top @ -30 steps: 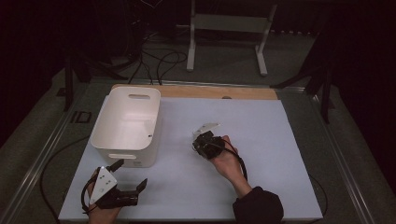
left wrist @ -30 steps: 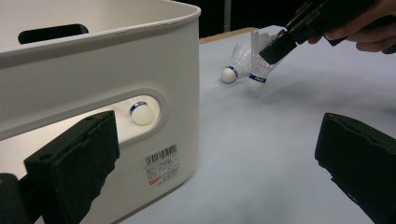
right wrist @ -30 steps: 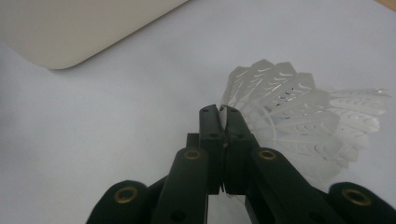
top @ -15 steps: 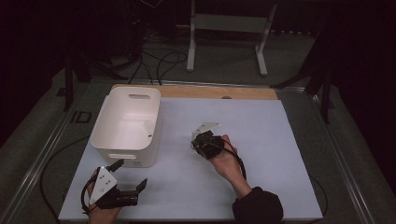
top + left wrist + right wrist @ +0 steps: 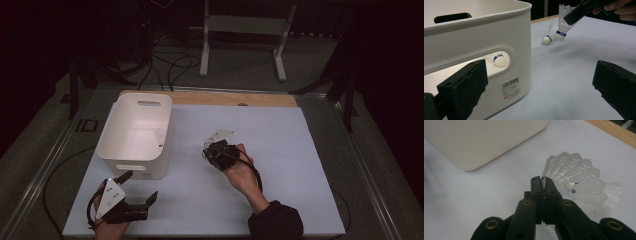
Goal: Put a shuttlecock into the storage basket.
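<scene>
Dark surroundings, with cables and a pale metal stand [image 5: 242, 37] on the floor, frame a table covered by a white sheet [image 5: 280, 200]. On the sheet's left part stands a white bin [image 5: 136, 134] with handle slots; through the near slot, in the left gripper view, the cork of a shuttlecock inside the bin [image 5: 499, 60] is visible. The left gripper [image 5: 135, 187] rests low at the near left corner of the sheet, just in front of the bin, its jaws standing wide apart with nothing between them. The right gripper [image 5: 543, 182], held near the sheet's middle, has its jaws closed on the feather skirt of a held shuttlecock [image 5: 562, 23]; the left gripper view shows it hanging cork-down just above the sheet. A second shuttlecock [image 5: 549, 35] lies on the sheet just beside it, cork toward the bin. Whether the two touch cannot be determined.
</scene>
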`<act>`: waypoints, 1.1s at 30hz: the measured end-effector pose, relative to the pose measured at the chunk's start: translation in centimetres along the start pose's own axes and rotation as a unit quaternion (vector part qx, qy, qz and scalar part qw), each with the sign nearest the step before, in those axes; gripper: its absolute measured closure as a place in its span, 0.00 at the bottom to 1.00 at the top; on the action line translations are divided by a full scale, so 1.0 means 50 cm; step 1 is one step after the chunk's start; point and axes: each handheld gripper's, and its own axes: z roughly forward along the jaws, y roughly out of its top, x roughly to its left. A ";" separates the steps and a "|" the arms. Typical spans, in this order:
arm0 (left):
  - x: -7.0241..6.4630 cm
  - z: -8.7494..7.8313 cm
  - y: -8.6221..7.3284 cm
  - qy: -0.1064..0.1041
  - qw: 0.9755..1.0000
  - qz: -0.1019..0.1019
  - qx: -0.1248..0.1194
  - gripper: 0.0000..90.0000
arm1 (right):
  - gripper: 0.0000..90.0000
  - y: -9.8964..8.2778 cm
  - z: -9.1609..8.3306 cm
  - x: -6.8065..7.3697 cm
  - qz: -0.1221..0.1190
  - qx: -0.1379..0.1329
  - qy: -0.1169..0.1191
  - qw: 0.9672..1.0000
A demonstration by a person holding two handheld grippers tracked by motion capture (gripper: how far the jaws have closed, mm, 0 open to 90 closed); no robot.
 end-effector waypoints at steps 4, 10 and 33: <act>0.000 0.000 0.000 0.000 1.000 0.000 -0.001 0.00 | 0.99 0.005 -0.004 0.005 -0.002 -0.005 -0.001 1.000; 0.000 0.000 0.000 0.000 1.000 0.001 0.000 0.00 | 0.99 0.011 -0.010 0.009 -0.007 -0.012 0.001 1.000; 0.000 -0.001 0.000 0.000 1.000 0.001 0.001 0.00 | 0.99 0.024 -0.027 0.022 -0.008 -0.028 0.005 1.000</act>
